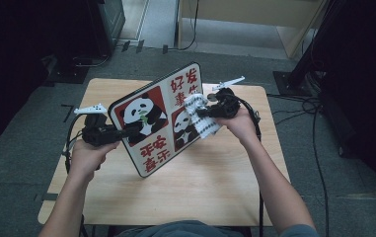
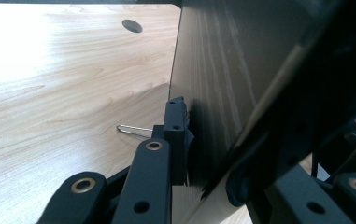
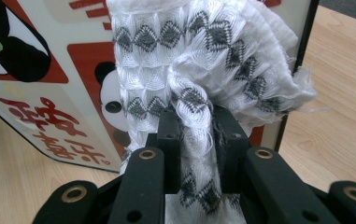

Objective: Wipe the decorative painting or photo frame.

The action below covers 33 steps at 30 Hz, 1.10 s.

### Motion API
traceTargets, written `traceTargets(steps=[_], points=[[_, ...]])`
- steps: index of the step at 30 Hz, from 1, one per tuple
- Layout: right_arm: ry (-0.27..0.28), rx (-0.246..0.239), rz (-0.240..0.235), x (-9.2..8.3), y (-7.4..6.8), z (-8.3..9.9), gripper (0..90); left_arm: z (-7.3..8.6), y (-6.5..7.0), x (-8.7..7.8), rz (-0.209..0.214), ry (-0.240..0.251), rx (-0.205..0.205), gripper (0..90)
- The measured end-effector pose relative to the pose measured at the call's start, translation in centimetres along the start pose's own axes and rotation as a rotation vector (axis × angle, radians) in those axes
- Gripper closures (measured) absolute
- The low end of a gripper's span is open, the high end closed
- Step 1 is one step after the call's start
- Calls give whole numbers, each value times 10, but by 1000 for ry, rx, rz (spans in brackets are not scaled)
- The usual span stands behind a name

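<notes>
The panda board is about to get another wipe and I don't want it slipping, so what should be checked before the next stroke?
1. Left gripper clamped on the board edge: ok, jaws shut on it.
2. Right gripper holding the cloth: ok, fabric pinched between its jaws.
3. Cloth against the printed face: ok, it lies over the right panda panel.
4. Board propped steadily: ok, tilted with its lower corner near the table; whether it touches, cannot tell.
5. Cables clear of the board: ok, they trail back beside the hands.
6. Face clean: cannot tell.
</notes>
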State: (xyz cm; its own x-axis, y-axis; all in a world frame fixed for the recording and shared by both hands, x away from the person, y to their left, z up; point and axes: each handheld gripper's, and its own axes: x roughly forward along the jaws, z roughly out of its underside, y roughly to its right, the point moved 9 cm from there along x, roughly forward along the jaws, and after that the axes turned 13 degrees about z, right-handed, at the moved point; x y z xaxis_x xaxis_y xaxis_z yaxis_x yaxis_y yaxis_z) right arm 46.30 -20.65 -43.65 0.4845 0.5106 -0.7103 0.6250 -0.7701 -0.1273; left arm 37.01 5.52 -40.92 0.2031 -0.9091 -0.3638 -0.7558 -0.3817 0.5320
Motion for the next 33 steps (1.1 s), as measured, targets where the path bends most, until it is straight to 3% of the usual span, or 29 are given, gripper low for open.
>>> traceTargets(steps=[23, 33], points=[[-24, 34, -28, 18, 1, 27, 764, 0, 0, 0, 2, -2, 3, 774], [-69, 43, -22, 26, 1, 38, 764, 0, 0, 0, 2, -7, 10, 775]])
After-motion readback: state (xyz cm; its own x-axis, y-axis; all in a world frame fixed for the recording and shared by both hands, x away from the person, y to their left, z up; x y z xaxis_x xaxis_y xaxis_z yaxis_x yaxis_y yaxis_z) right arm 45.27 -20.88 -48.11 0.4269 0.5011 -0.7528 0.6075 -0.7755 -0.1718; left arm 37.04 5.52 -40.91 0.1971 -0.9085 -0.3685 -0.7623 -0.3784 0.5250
